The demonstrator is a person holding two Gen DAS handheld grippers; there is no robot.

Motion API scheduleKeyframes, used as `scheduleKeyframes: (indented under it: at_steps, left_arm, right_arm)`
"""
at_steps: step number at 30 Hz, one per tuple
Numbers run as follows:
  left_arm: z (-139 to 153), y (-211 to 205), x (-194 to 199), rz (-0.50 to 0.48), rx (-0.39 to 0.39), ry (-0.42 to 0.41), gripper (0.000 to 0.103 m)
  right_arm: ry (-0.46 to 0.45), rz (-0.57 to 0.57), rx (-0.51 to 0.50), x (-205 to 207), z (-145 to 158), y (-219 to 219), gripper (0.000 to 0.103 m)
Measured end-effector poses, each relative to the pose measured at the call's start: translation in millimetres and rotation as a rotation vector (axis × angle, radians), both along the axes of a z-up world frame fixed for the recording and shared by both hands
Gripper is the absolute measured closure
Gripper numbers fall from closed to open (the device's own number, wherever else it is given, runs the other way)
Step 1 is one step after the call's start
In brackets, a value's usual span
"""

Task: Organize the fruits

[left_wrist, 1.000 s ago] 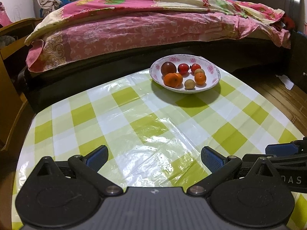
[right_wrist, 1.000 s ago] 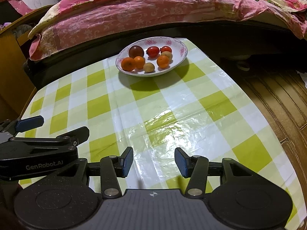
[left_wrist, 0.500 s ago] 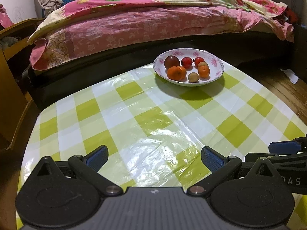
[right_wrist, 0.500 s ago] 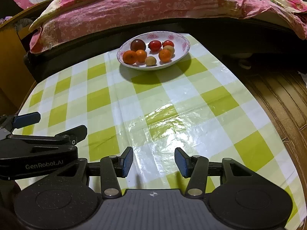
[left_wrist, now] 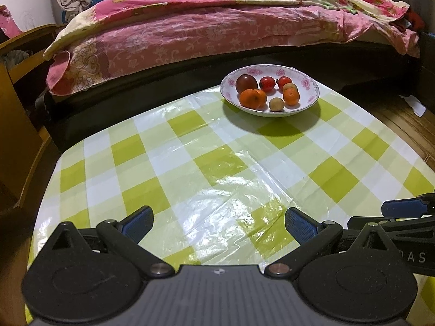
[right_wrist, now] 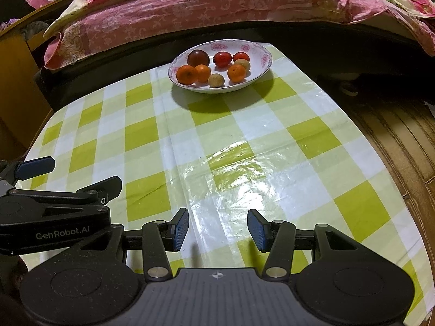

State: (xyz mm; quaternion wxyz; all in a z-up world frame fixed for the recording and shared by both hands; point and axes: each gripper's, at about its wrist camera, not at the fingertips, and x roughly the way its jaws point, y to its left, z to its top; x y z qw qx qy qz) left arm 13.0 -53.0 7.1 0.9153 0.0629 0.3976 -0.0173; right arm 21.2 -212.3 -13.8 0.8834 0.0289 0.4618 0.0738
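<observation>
At the bottom of each wrist view, both pairs of tongs are hovering low over the near end of the checked tabletop [left_wrist: 217, 163]. The left tongs [left_wrist: 217, 224] are gaping wide, gripping and touching nothing. The right tongs [right_wrist: 217, 229] are standing narrower, also carrying nothing. Probably they are waiting here because every fruit is lying far off. In the upper middle of both frames, the flowered bowl [left_wrist: 308, 82] is sitting at the tabletop's far edge, cradling tangerines [left_wrist: 252, 98], red tomatoes [left_wrist: 267, 83], a dark plum-like fruit [left_wrist: 246, 82] and small pale fruits [left_wrist: 276, 104]. Beyond it, the bed [left_wrist: 217, 27] is filling the top.
</observation>
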Motion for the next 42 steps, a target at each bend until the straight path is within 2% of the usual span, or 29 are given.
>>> scheduleKeyframes:
  at_steps: [11,42]
  left_arm:
    - [-0.8,-0.5,-4.3,0.001,0.026,0.009,0.000]
    - [-4.6,1.1,-11.2,0.022,0.039,0.029,0.000]
  right_arm:
    - [-0.015,0.009,0.014,-4.6,3.6,-0.1,0.051]
    - [-0.005,0.015,0.003,-5.8,2.2,3.3,0.050]
